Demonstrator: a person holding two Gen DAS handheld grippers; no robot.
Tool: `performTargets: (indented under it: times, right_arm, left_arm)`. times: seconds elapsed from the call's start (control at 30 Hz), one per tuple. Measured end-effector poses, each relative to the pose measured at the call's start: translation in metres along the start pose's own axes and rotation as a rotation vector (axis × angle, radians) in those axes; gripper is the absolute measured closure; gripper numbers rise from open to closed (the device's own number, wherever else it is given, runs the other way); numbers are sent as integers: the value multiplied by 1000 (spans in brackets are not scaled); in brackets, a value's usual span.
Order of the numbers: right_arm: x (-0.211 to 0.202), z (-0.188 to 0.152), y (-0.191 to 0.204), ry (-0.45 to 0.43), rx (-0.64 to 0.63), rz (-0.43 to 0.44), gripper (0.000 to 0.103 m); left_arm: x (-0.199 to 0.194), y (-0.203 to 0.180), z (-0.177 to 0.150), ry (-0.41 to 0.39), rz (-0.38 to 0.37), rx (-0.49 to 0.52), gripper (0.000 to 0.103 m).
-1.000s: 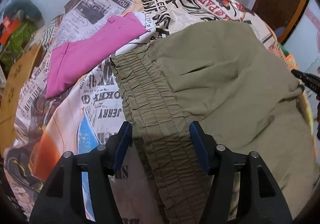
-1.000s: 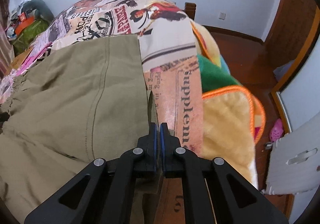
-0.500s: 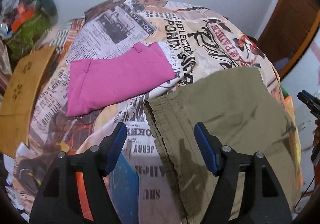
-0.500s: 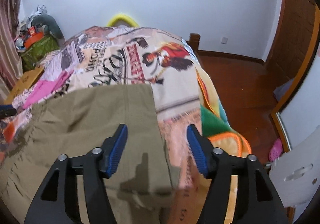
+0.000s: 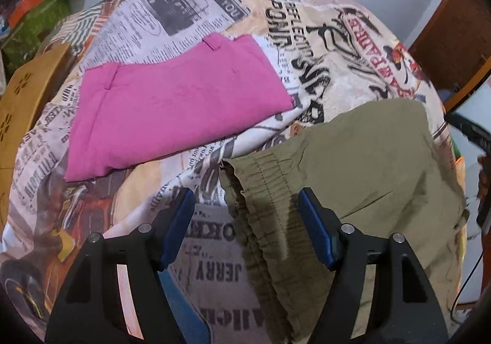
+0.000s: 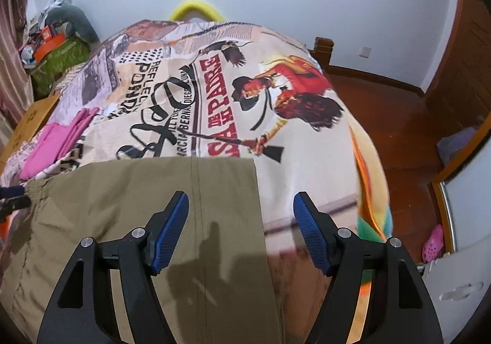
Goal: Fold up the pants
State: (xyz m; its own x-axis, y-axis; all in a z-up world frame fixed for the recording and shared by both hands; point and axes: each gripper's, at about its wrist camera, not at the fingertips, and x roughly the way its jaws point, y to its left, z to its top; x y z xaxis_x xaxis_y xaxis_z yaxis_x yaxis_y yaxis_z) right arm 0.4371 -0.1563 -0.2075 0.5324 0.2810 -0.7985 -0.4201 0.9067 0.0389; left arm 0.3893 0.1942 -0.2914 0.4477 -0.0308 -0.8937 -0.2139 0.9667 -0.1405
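Your left gripper [image 5: 245,221] gapes wide above the gathered elastic waistband [image 5: 260,190] of the olive pants [image 5: 368,166], gripping nothing. Your right gripper [image 6: 241,230] is spread just as wide over the pants' far straight edge, empty. The pants lie folded and mostly flat on the newspaper-print bedspread [image 6: 214,83]. Beyond the waistband rest folded pink pants [image 5: 172,105]. Past the bedspread: white wall, wooden floor [image 6: 383,117].
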Motion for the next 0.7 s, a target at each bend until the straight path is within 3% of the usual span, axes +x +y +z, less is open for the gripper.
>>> performTargets:
  times: [0.3, 0.43, 0.47, 0.6, 0.7]
  right_arm:
    - [60, 5, -10, 59, 64, 10, 36]
    - [63, 5, -5, 42, 19, 12, 37]
    - [64, 5, -4, 46, 11, 16, 39]
    - [66, 3, 8, 53, -43, 16, 70]
    - [68, 3, 14, 49, -79, -49, 85]
  left_arm:
    - [15, -1, 8, 13, -55, 2, 33]
    - [20, -9, 12, 14, -60, 12, 33]
    - [22, -11, 12, 10, -51, 14, 33]
    - [23, -22, 11, -20, 24, 36, 42]
    - [21, -29, 11, -40, 66, 68, 48]
